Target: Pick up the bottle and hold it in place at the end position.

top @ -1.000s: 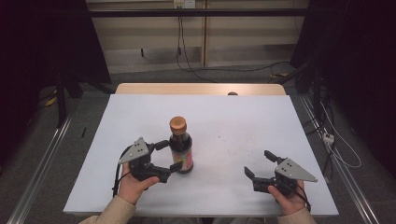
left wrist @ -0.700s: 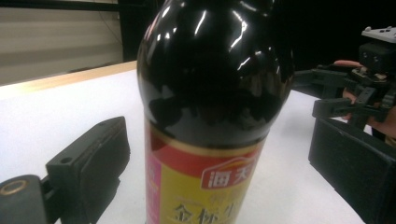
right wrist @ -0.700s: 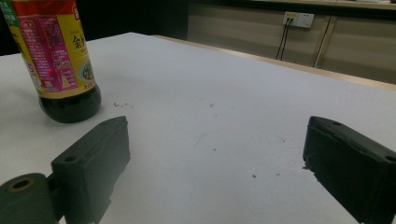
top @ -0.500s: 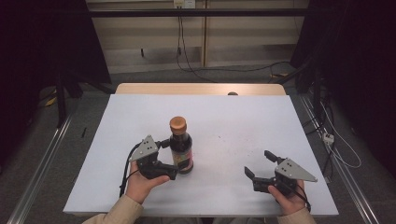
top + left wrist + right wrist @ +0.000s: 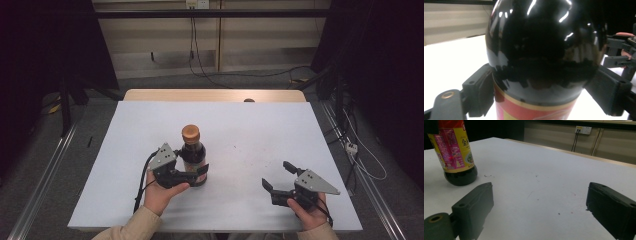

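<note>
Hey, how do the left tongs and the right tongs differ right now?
The left tongs are closed around the dark sauce bottle; the right tongs are open and hold nothing. The left sits near the table's middle, the right near its front right corner. Both are black, hand-held, with a grey plate on top.

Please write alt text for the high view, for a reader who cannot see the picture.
A dark sauce bottle with an orange cap stands upright on a white table, with the left hand-held gripper closed around its lower body. The right hand-held gripper rests open near the table's front edge, holding nothing.
</note>
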Action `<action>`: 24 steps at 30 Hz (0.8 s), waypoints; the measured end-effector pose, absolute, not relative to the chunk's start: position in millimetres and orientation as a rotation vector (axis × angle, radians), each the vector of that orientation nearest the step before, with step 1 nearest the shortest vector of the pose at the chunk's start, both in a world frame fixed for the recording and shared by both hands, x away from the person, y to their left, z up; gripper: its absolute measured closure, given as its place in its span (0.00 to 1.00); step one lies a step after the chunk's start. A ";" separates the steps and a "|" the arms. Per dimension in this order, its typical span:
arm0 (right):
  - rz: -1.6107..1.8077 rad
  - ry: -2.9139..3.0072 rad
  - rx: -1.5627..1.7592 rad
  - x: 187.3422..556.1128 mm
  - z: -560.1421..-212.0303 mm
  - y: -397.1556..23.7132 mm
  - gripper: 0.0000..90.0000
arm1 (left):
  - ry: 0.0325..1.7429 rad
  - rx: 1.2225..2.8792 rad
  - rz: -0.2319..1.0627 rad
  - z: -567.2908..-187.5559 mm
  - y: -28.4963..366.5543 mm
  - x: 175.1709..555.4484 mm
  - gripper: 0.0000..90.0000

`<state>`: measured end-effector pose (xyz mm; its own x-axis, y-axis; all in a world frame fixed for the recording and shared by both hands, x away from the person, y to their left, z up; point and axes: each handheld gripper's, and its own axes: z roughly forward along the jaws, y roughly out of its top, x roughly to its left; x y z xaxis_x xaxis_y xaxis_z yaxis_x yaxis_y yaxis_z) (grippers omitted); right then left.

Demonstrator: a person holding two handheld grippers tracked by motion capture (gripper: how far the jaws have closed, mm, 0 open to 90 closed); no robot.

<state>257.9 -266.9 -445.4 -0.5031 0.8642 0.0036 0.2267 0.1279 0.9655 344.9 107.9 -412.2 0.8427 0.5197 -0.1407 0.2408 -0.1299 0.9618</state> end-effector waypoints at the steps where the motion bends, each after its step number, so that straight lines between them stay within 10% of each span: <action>1: 1.400 1.824 1.052 257.9 -445.3 -266.9 0.08 | 0.593 1.714 0.269 -412.4 107.4 345.3 0.19; 24: 1.399 1.833 1.045 257.9 -445.3 -266.9 0.09 | 0.568 1.725 0.329 -412.1 104.2 348.1 0.32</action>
